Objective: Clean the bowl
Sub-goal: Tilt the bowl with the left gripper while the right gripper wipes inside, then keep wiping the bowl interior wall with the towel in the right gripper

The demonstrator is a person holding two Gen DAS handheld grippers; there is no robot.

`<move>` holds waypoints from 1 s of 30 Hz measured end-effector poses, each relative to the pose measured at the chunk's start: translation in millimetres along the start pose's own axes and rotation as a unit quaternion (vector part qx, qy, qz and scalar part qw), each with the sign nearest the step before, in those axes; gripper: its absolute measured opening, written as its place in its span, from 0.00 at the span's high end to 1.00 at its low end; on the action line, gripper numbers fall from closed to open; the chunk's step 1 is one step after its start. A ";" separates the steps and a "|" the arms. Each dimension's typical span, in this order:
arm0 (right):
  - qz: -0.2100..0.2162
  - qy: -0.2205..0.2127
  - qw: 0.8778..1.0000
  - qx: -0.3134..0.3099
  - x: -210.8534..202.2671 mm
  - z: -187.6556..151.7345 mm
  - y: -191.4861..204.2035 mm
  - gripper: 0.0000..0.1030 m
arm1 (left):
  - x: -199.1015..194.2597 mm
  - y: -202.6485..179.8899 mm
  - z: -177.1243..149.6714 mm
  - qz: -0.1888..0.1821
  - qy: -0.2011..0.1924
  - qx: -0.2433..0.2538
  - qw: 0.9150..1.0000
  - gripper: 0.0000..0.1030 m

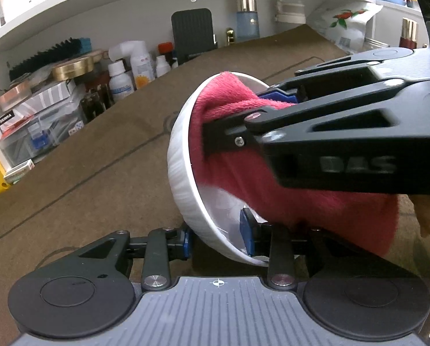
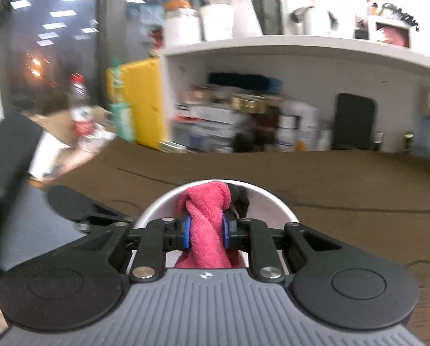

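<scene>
- Left wrist view, nearest first: I am seeing my left gripper (image 1: 219,240) pinching the lower rim of the white bowl (image 1: 183,173), one blue pad outside the wall and the other inside it. I judge this grip is there to keep the bowl lifted off the worktop (image 1: 99,158) and tipped on its side, mouth open toward my other hand.
- Just above that, the right gripper (image 1: 243,115) is reaching in from the right edge with the pink cloth (image 1: 301,199), pressing the wad against the inner wall. The loose end is trailing out over the rim.
- Only this view is showing the bowl's ribbed outer wall, how it is tilted, and the cloth's hanging tail.
- Right wrist view, again near to far: my right fingers (image 2: 187,235) are clamping a twisted roll of the cloth (image 2: 206,230), pads nearly together with only fabric between them.
- Beyond them the roll is poking into the bowl (image 2: 266,201), which is appearing here as a pale arc. The left gripper's (image 2: 79,204) body is showing only at the lower left.
- Farthest off, blurred shelves of bottles and boxes (image 2: 243,115) are standing at the back of the brown worktop (image 2: 330,178). I judge wiping is under way and not finished.
</scene>
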State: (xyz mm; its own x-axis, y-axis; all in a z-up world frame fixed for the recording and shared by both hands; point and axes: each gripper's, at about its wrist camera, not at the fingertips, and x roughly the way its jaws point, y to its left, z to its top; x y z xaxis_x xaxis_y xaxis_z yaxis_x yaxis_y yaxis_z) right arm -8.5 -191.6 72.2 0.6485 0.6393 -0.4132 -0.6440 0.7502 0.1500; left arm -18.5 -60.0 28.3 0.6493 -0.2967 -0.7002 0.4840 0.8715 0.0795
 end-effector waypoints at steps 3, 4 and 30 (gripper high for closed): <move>-0.003 0.008 1.000 0.013 -11.9 -7.4 -3.5 0.81 | 0.5 2.2 3.0 -0.004 0.006 0.006 1.000 0.67; -0.019 0.012 1.000 0.014 -16.1 -11.9 -5.1 0.81 | 0.5 1.3 3.6 -0.002 0.006 0.008 1.000 0.67; -0.079 0.029 0.994 0.064 -15.8 -51.8 -29.3 0.81 | -0.6 6.0 -12.1 0.007 -0.038 -0.156 0.987 0.78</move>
State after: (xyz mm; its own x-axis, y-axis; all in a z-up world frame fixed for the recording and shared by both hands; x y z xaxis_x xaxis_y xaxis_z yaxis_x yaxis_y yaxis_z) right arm -20.9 -232.4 27.8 0.7107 0.5039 -0.4908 -0.4766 0.8581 0.1909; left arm -23.1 -49.9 20.5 0.7017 -0.3026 -0.6450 0.2781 0.9498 -0.1429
